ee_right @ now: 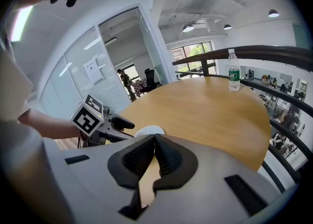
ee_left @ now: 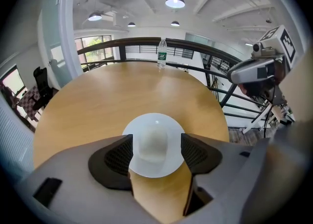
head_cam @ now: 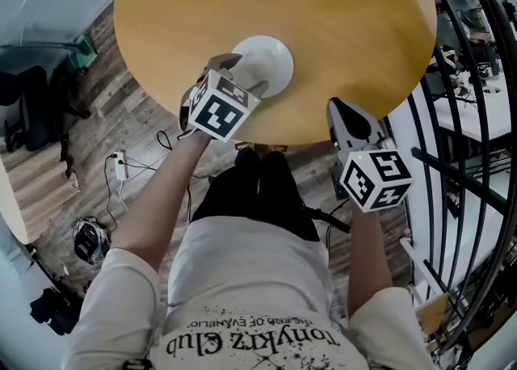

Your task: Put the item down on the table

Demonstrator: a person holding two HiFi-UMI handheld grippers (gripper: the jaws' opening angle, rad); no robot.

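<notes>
The white bowl (ee_left: 155,142) rests on the round wooden worktop (head_cam: 323,29) near its front edge. The left gripper (ee_left: 155,155) straddles it with jaws apart, apparently gripping nothing. The right gripper (ee_right: 154,145), closed and empty, hangs off the edge. The placing looks done, and backing the left gripper away cleanly seems next.

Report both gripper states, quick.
Left gripper: open, white bowl sits between its jaws on the table.
Right gripper: closed, holding nothing.

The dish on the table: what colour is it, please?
The dish is plain white; best in left gripper view.
</notes>
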